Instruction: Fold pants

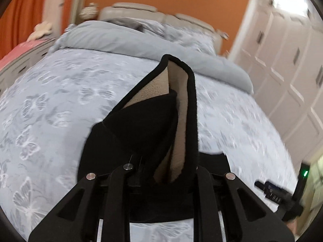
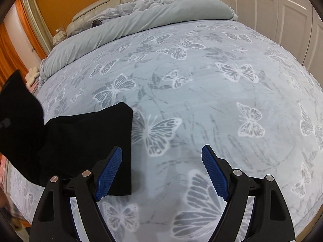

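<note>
Left tongs (image 1: 161,167) pinched the black pants (image 1: 129,125) above the bed (image 2: 201,80), right tongs (image 2: 161,173) were spread; lowering the cloth slowly would probably keep edges even.

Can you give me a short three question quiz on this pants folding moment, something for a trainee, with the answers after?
1. True or false: the right gripper is clamped on the black pants.
2. Which colour is the lining showing inside the raised part of the pants: A tan, B red, C white?
3. Fill in: the bed cover under the pants is printed with ____.

Key: 1. False; its blue pads stand apart with nothing between them. 2. A; the left gripper holds that part up. 3. Butterflies.
</note>
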`<state>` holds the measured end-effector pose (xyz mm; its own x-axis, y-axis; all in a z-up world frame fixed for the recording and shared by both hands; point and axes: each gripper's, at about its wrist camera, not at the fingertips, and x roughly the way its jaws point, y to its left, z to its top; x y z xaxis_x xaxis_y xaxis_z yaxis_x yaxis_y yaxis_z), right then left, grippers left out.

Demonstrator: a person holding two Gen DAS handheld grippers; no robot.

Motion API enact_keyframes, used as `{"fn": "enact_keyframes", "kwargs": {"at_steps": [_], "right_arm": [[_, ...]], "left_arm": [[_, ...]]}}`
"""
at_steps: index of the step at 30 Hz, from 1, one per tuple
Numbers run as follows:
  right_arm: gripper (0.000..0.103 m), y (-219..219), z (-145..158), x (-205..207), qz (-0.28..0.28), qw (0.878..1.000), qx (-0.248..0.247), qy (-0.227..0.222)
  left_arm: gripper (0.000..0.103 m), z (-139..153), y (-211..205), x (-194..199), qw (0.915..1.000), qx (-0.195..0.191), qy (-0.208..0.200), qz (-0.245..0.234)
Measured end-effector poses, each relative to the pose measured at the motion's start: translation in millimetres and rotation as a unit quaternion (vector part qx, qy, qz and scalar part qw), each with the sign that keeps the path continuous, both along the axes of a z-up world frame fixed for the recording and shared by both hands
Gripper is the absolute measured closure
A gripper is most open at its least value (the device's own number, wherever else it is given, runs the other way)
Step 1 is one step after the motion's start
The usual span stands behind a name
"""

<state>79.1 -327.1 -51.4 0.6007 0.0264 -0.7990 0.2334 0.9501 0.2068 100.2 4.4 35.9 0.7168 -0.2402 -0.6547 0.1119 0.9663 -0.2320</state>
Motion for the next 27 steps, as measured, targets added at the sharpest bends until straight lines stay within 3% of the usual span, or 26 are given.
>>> {"fn": "enact_keyframes", "kwargs": {"at_steps": [4, 9, 11, 13, 15, 16, 18, 19, 23, 25, 27], "right_arm": [[0.024, -4.7, 0.9, -2.2, 0.000, 1.000, 0.005, -0.003], [0.024, -4.8, -0.1, 0.9, 0.001, 1.000, 0.016, -0.004], [0.024, -2.4, -1.7, 5.4, 0.005, 1.000, 0.025, 0.000], [0.024, 5.4, -2.5, 12.0, 0.019, 0.999, 0.038, 0.001], [0.024, 17.5, 0.1, 17.2, 0.036, 0.998, 0.054, -0.005], [0.024, 24.0, 1.7, 18.7, 0.046, 0.997, 0.062, -0.009], [0.024, 38.5, 3.8, 22.9, 0.070, 0.994, 0.083, -0.015], [0.024, 45.7, 2.9, 25.8, 0.083, 0.992, 0.092, -0.015], [0.024, 72.8, -12.4, 38.1, 0.117, 0.985, 0.128, 0.007], [0.024, 88.2, -26.2, 47.0, 0.131, 0.982, 0.136, 0.027], [0.022, 103.2, -38.8, 53.8, 0.129, 0.984, 0.113, 0.043]], "left_arm": [[0.085, -34.9, -50.7, -5.1, 0.9981, 0.040, 0.027, -0.038], [0.083, -102.2, -104.8, -5.3, 0.9876, 0.126, 0.064, -0.069], [0.075, -123.0, -116.1, -8.8, 0.9828, 0.157, 0.068, -0.071], [0.057, -126.1, -126.9, -22.3, 0.9783, 0.193, 0.029, -0.071], [0.042, -122.7, -129.4, -29.6, 0.9739, 0.213, 0.029, -0.072], [0.007, -117.6, -126.2, -33.0, 0.9757, 0.197, 0.032, -0.089], [0.005, -96.2, -109.3, -52.9, 0.9856, 0.141, 0.013, -0.093], [0.005, -84.3, -97.0, -66.6, 0.9873, 0.133, -0.010, -0.086], [0.005, -60.2, -49.7, -95.0, 0.9830, 0.155, -0.063, -0.077], [0.005, -54.6, -19.0, -86.1, 0.9890, 0.135, -0.050, -0.036], [0.005, -51.6, 6.3, -72.2, 0.9927, 0.116, -0.030, -0.008]]}}
